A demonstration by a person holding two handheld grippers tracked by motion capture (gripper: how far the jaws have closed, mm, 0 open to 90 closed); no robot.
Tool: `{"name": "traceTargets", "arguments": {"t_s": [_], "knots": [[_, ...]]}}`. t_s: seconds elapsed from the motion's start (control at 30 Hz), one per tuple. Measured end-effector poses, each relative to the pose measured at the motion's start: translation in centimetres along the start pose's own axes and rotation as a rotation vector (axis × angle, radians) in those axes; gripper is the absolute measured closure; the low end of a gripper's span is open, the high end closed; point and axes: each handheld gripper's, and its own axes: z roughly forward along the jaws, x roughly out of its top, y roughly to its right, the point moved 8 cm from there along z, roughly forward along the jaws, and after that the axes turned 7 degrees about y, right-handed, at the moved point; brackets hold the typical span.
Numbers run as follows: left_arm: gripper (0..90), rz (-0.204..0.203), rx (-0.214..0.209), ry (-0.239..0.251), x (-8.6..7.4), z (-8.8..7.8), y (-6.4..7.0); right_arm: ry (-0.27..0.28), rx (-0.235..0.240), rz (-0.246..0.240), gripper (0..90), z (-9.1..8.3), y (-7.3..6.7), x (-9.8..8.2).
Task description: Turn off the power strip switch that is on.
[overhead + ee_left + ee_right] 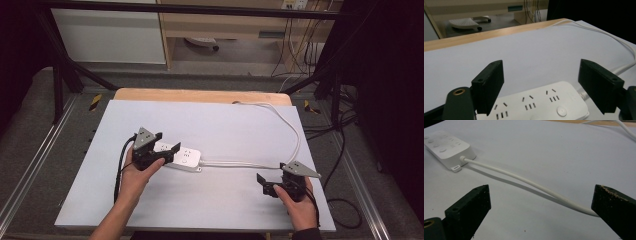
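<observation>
Black two-jaw left gripper (161,146), wide open and empty, is held over a white plastic power strip (182,158); right gripper (265,183), equally open, is beside its white cord (529,183), which might be snagged.

power strip (541,103): smooth white plastic | cord (529,182): smooth white | table (215,125): matt pale sheet, wood edge

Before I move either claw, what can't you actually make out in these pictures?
- Power strip: its near end is hidden in the high view by the left claw, and cut off by the bottom edge in the left gripper view.
- White cord: its far end drops behind the table's back edge in the high view, so any plug is hidden.
- Cord beside the right claw: in the right gripper view one black jaw covers it.
</observation>
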Motion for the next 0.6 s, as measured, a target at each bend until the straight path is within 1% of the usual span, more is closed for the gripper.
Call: {"name": "traceTargets", "arguments": {"t_s": [0.1,0.13,0.2,0.27,0.3,0.33,0.4,0.43,0.47,0.5,0.6], "knots": [[23.1,-0.004,-0.002,-0.005,-0.3,0.1,0.0,-0.001,0.000,-0.002,3.1,0.0,0.0,0.0],[25.6,-0.005,-0.003,-0.010,-0.5,0.1,0.0,-0.003,0.002,0.000,3.1,0.1,0.0,0.0],[27.4,-0.016,-0.012,-0.013,-0.7,0.2,0.0,-0.004,0.002,-0.004,3.1,0.2,0.0,-0.1],[32.9,-0.026,-0.017,-0.009,-0.8,0.1,0.0,-0.009,0.005,-0.006,3.1,0.2,-0.1,-0.1],[37.6,-0.028,-0.018,-0.010,-0.9,0.1,-0.1,-0.010,0.005,-0.007,3.1,0.2,-0.1,-0.1],[40.2,-0.027,-0.021,-0.012,-1.0,0.0,-0.1,-0.011,0.005,-0.008,3.1,0.2,-0.1,-0.1],[45.2,-0.028,-0.022,-0.012,-1.0,0.0,-0.2,-0.010,0.001,-0.008,3.1,0.2,-0.1,-0.1],[45.2,-0.031,-0.024,-0.012,-1.1,0.0,-0.2,-0.010,0.001,-0.008,3.1,0.2,-0.1,-0.1],[48.5,-0.031,-0.022,-0.007,-1.1,-0.1,-0.3,-0.011,0.001,-0.010,3.1,0.1,0.0,-0.1],[55.4,-0.036,-0.026,-0.005,-1.3,-0.2,-0.4,-0.009,0.002,-0.004,3.1,0.1,-0.1,-0.1],[64.0,-0.042,-0.026,-0.003,-1.4,-0.2,-0.6,-0.015,0.002,-0.007,3.2,0.2,0.0,-0.2]]}}
